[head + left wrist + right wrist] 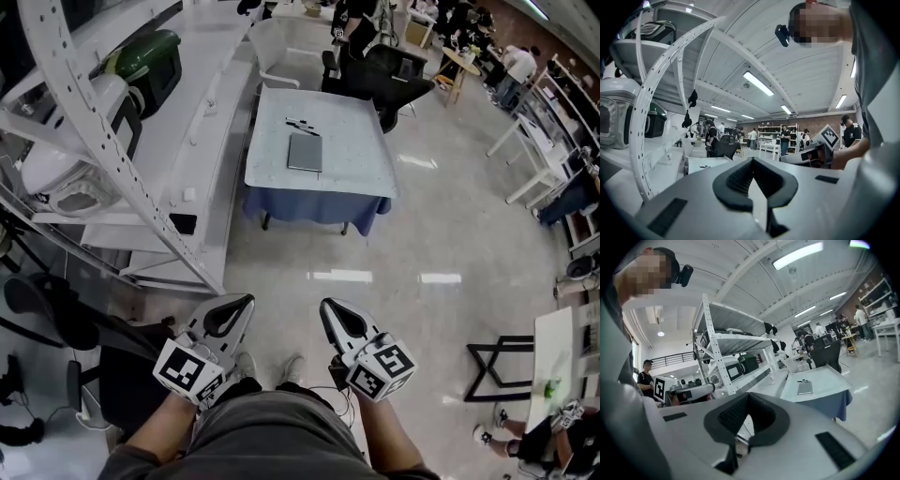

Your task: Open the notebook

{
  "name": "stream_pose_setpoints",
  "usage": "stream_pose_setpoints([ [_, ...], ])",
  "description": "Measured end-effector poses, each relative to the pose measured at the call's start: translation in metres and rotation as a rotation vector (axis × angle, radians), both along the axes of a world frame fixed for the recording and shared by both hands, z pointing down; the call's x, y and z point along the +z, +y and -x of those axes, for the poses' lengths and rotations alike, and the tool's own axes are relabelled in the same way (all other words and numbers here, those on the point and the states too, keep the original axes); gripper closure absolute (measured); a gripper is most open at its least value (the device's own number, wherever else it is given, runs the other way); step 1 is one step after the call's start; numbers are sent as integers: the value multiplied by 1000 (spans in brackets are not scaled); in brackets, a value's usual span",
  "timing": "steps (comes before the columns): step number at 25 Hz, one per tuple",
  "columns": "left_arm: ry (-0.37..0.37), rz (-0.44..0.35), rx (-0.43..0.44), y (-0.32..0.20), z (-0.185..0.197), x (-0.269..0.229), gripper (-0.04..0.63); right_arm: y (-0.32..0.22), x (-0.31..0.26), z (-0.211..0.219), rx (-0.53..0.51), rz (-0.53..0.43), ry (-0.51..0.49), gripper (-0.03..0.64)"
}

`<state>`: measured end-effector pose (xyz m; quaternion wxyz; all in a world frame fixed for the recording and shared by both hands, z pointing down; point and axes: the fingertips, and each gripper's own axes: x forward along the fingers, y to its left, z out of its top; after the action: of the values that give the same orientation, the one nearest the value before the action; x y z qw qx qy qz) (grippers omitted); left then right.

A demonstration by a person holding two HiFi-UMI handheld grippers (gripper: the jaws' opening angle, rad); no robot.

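A closed grey notebook (305, 152) lies flat on a white table with a blue skirt (356, 169), far ahead across the shiny floor. The right gripper view shows the same notebook (805, 388) small on that table (820, 380). A small black item (302, 124) rests just beyond it. My left gripper (234, 312) and right gripper (337, 317) are held low in front of my body, side by side, both far from the table. Each has its jaws shut with nothing between them. The left gripper (751, 162) looks level across the room; the right gripper (748, 396) faces the table.
A white metal shelf rack (103, 159) with appliances runs along the left. A black office chair (389, 80) and a white chair (272, 47) stand behind the table. White tables (553, 169) and a black frame stand (502, 366) are at the right. People work at the back.
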<state>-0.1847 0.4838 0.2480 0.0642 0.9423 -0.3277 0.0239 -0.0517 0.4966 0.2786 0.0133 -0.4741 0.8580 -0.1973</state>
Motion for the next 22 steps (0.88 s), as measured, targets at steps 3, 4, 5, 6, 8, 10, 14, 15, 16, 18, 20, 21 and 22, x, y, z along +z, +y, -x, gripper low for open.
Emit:
stream_pose_setpoints([
  [3, -4, 3, -5, 0, -3, 2, 594, -1, 1, -4, -3, 1, -1, 614],
  [4, -6, 5, -7, 0, -4, 3, 594, -1, 1, -5, -5, 2, -1, 614],
  [5, -8, 7, -9, 0, -6, 4, 594, -1, 2, -6, -9, 4, -2, 614],
  [6, -9, 8, -11, 0, -8, 5, 594, -1, 2, -8, -14, 4, -4, 614],
  [8, -12, 6, -13, 1, -13, 5, 594, 0, 3, -12, -24, 4, -6, 614],
  [10, -13, 1, -14, 2, -19, 3, 594, 0, 2, -16, -33, 2, -7, 614],
  [14, -15, -10, -17, 4, -27, 0, 594, -1, 2, -23, -48, 1, -5, 614],
  [15, -17, -11, -19, 4, -28, 0, 594, -1, 1, -24, -49, 0, -5, 614],
  [16, -19, -11, -21, 4, -29, 0, 594, -1, 1, -25, -50, -1, -4, 614],
  [18, -26, -11, -25, 4, -30, 2, 592, -2, 1, -27, -53, -3, -4, 614],
  [20, -32, -10, -29, 4, -31, 3, 581, -2, 3, -27, -60, -2, -6, 614],
  [21, -33, -9, -31, 4, -31, 3, 571, -2, 5, -27, -63, 1, -7, 614],
  [22, -33, -9, -33, 3, -31, 3, 562, -2, 6, -27, -63, 4, -9, 614],
])
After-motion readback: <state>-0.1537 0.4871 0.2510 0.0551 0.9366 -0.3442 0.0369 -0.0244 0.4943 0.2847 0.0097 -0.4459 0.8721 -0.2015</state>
